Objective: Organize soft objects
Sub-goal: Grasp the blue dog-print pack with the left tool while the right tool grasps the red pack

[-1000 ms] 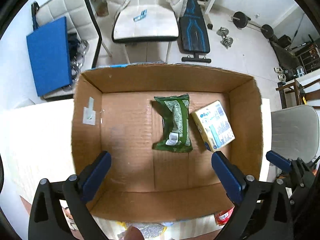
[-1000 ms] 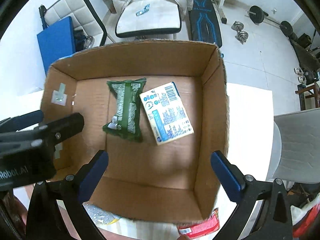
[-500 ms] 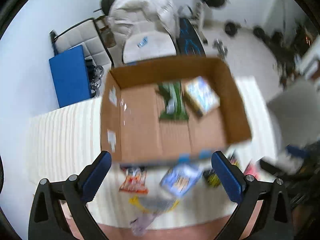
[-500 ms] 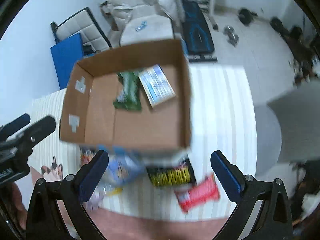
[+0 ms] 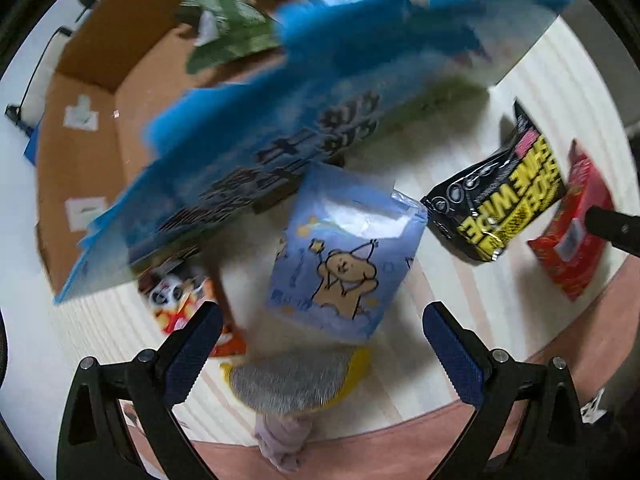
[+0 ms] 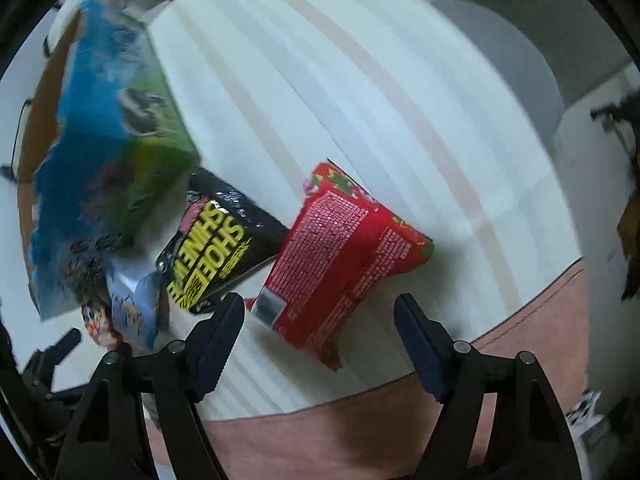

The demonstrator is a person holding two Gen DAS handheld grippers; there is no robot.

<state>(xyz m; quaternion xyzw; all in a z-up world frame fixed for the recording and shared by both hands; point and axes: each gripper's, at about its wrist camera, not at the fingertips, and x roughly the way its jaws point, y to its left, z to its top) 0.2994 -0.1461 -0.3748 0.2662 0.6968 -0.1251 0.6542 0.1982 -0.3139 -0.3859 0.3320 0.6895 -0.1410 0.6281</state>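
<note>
two packs in the box [image 5: 80, 160] so far, several left near the surface [image 6: 360, 100] front edge; right hand-held gripper [image 6: 320, 332] closing toward the red pack [image 6: 344, 256], left hand-held gripper [image 5: 320, 340] wide and empty

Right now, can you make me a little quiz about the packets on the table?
1. True or false: the red packet lies between the right tongs.
2. Which packet shows a bear? A) black packet B) blue packet C) red packet
3. Fill in: the green pack lies inside the ____.

Key: 1 true (its near end; the jaws are closing, not yet on it). 2 B. 3 box.
</note>
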